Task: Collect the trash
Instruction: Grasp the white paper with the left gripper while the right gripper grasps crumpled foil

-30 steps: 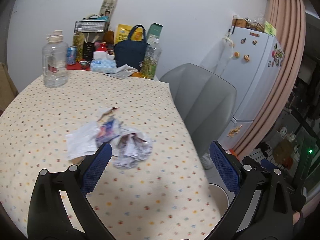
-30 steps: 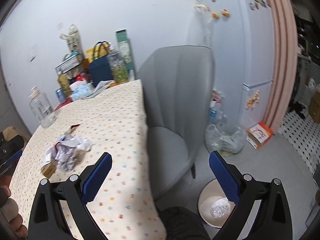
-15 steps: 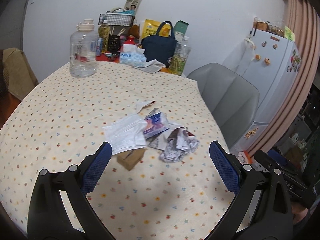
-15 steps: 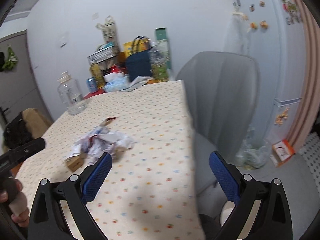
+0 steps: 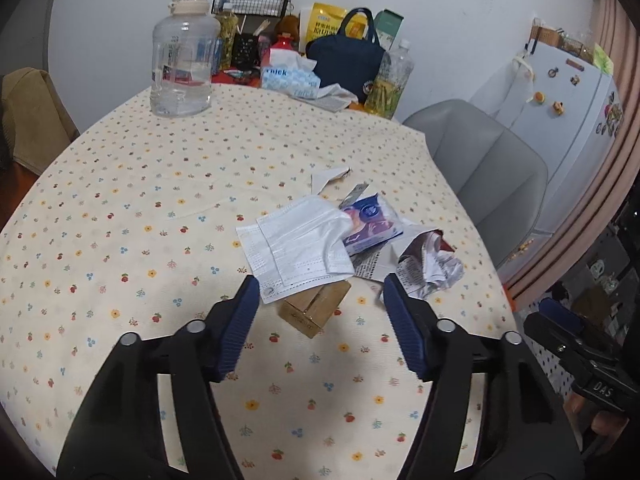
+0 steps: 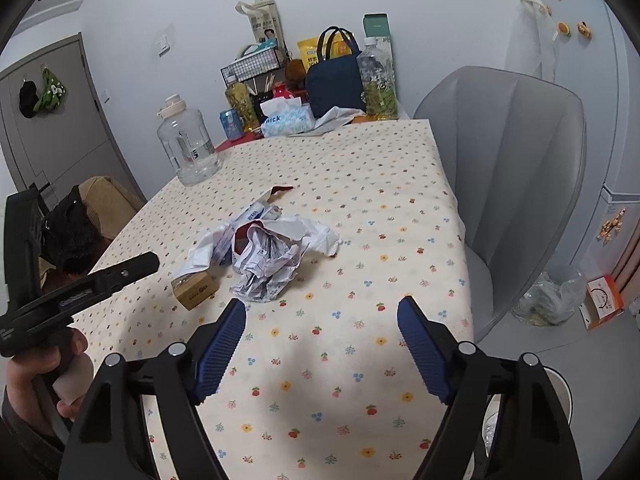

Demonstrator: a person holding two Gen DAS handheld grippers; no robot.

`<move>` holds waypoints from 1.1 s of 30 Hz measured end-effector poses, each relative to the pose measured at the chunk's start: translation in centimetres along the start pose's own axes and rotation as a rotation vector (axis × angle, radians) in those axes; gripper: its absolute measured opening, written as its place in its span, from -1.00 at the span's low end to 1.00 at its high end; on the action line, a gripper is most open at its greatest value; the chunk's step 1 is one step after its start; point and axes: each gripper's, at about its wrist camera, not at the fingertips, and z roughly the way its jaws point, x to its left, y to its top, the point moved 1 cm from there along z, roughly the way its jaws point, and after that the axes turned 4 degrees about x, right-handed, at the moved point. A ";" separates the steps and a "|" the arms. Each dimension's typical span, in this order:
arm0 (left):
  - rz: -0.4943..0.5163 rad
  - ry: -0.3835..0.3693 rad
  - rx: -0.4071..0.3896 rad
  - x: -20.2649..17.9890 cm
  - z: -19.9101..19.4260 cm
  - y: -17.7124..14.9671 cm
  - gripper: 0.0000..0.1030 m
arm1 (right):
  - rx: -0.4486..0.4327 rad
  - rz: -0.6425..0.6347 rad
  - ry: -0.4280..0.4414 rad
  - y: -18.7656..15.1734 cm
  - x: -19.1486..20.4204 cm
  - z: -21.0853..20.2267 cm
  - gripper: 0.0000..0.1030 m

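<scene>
A pile of trash lies on the flowered tablecloth: a white face mask [image 5: 300, 246], a blue wrapper [image 5: 370, 224], a crumpled paper ball [image 5: 430, 266] and a small brown box [image 5: 316, 306]. The pile also shows in the right wrist view, with the paper ball [image 6: 268, 264] and the box [image 6: 196, 288]. My left gripper [image 5: 318, 300] is open, its fingers either side of the box, just above the table. My right gripper [image 6: 322, 320] is open and empty, just short of the paper ball.
A clear water jug [image 5: 182, 68], tissue box [image 5: 290, 78], navy bag [image 5: 346, 58] and bottles stand at the table's far end. A grey chair [image 6: 516, 152] is on the right, a white fridge [image 5: 560, 120] behind it. A white bin [image 6: 556, 408] sits on the floor below the table edge.
Both grippers have moved in toward the trash pile. The left gripper's fingers have narrowed and now flank the brown box. The right gripper has swung left from the chair to the table.
</scene>
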 end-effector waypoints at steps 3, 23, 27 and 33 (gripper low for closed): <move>0.015 0.001 0.019 -0.2 1.2 0.3 0.15 | 0.007 0.018 -0.001 0.0 -0.5 0.3 0.45; 0.117 0.115 0.062 -2.0 5.7 2.0 -0.41 | 0.017 0.061 -0.004 0.4 -1.7 0.6 0.45; 0.084 0.107 0.015 -1.1 3.5 2.0 -0.43 | 0.030 0.029 0.025 0.9 -0.3 1.5 0.44; 0.040 0.108 -0.042 0.5 0.0 2.0 -0.43 | 0.054 0.020 0.081 2.0 1.7 3.6 0.51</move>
